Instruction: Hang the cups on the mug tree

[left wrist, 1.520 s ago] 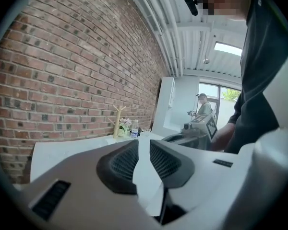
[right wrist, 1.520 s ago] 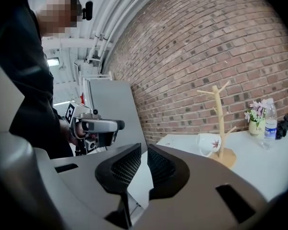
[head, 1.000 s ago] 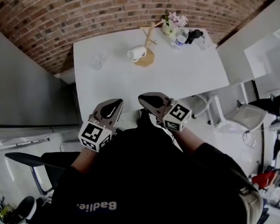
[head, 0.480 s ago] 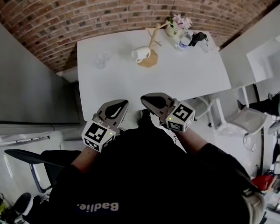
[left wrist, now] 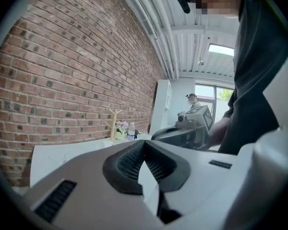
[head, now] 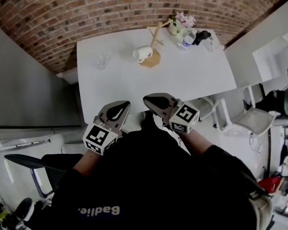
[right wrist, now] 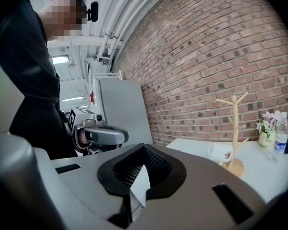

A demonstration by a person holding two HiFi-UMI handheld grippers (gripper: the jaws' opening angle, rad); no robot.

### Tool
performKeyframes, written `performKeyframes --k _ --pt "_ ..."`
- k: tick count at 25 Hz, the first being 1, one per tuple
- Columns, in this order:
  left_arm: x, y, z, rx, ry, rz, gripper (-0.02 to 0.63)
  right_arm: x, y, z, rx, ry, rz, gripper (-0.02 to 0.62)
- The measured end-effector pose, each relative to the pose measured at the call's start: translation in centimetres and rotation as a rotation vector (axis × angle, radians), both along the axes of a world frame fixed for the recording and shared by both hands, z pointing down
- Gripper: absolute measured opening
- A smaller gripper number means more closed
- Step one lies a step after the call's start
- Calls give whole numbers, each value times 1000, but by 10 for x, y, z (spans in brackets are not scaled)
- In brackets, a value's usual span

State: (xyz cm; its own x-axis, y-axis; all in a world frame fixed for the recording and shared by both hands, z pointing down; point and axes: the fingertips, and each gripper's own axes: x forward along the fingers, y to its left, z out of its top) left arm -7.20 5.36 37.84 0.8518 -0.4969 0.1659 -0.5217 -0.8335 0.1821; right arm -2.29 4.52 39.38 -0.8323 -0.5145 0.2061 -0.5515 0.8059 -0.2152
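A wooden mug tree point(head: 155, 36) stands at the far side of the white table point(head: 182, 80), also seen as the mug tree point(right wrist: 234, 128) and the mug tree point(left wrist: 114, 123). A white cup point(head: 143, 54) with a red leaf print sits by its base, showing again as the white cup point(right wrist: 221, 153). A clear glass cup point(head: 102, 61) stands to the far left. My left gripper point(head: 120, 107) and right gripper point(head: 151, 102) hover side by side over the near table edge, both shut and empty, far from the cups. Each gripper view shows closed jaws: left gripper point(left wrist: 144, 143), right gripper point(right wrist: 144, 148).
A flower vase point(head: 179, 24), a bottle point(head: 186, 41), a black object point(head: 200, 36) and a small glass point(head: 209, 44) crowd the far right corner. White chairs point(head: 252, 120) stand to the right of the table. A brick wall point(head: 86, 13) runs behind it.
Only the head view has shifted slightly. Both grippers stay shut in the same place near the table edge.
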Motion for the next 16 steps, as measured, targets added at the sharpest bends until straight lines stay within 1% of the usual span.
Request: performKeyframes --k 5,16 --pt "1 -3 3 -6 2 -3 3 3 -3 4 -20 0 12 29" --pt "1 -14 10 -32 8 -15 2 4 -14 8 -31 6 13 29"
